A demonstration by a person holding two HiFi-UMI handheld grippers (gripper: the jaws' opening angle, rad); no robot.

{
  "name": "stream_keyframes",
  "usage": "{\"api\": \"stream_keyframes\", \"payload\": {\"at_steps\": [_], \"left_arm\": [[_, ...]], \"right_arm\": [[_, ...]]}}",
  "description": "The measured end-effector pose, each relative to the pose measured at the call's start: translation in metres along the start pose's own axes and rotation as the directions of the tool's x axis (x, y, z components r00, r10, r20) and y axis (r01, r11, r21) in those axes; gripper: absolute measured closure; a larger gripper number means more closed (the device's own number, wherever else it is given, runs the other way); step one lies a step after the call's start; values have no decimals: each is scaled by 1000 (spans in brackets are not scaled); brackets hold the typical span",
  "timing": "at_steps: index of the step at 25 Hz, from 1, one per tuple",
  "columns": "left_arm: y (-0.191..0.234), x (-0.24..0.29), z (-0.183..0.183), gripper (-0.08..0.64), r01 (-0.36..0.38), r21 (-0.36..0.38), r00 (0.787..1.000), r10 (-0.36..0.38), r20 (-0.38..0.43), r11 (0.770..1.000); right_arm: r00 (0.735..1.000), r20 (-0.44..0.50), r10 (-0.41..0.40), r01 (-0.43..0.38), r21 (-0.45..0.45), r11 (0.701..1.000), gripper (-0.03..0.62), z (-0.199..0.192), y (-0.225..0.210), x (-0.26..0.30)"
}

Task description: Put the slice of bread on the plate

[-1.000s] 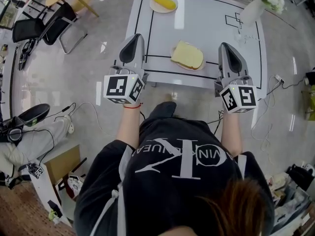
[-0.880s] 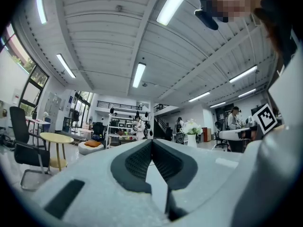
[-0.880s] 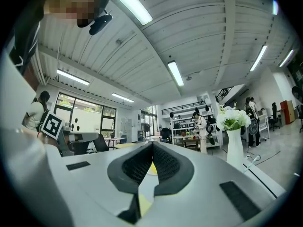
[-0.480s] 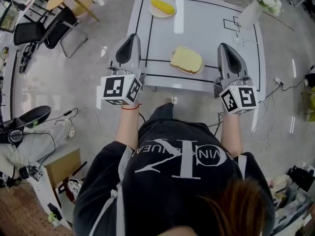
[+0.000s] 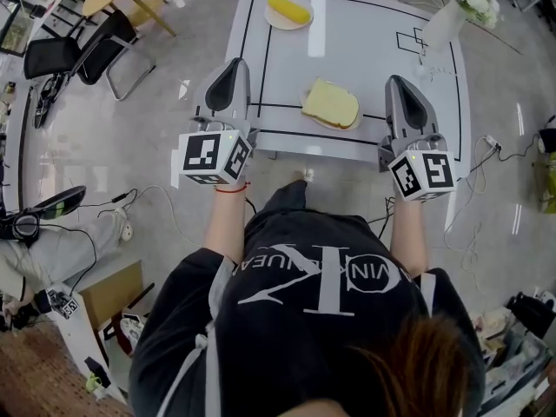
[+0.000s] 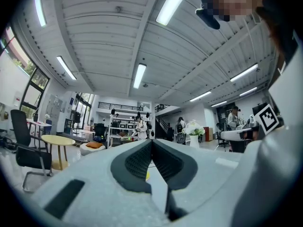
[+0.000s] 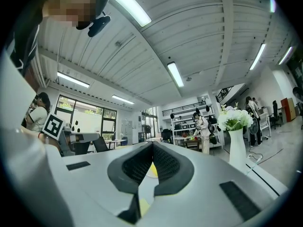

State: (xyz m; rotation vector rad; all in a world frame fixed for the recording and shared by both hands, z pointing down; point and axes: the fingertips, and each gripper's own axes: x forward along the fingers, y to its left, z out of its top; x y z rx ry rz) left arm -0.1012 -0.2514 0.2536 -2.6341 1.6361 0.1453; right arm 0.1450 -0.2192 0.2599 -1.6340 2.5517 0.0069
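Bread [image 5: 331, 102] lies on a plate [image 5: 307, 105] by the table's [image 5: 373, 42] near edge, flanked by left gripper [image 5: 231, 66] and right gripper [image 5: 399, 82], both pinched together, empty.

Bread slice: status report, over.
Left gripper, right gripper: jaws shut, empty. Bread slice already on plate. Nothing in the way.
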Motion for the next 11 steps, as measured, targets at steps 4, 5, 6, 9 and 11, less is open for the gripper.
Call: {"api": "stream_keyframes", "payload": {"at_steps": [4, 5, 6, 9, 11], "left_arm": [[1, 0, -1, 551, 2, -2, 1000, -2, -3, 1000], [1, 0, -2, 551, 2, -2, 1000, -2, -4, 1000], [1, -1, -2, 551, 2, -1, 1000, -2, -4, 1000], [2, 0, -3, 551, 2, -3, 1000, -2, -4, 1000], [2, 0, -4, 551, 1, -5, 1000, -2, -5, 1000]], "right_arm": [[1000, -6, -2, 2, 15, 1000, 592, -3, 0, 0], [1000, -8, -3, 3, 18, 1000, 592, -4, 0, 0], [1000, -9, -6, 6, 21, 1000, 591, -5, 0, 0], [1000, -11, -4, 4, 23, 1000, 592, -7, -1, 0], [1000, -13, -1, 1, 23, 1000, 592, -8, -1, 0]]}}
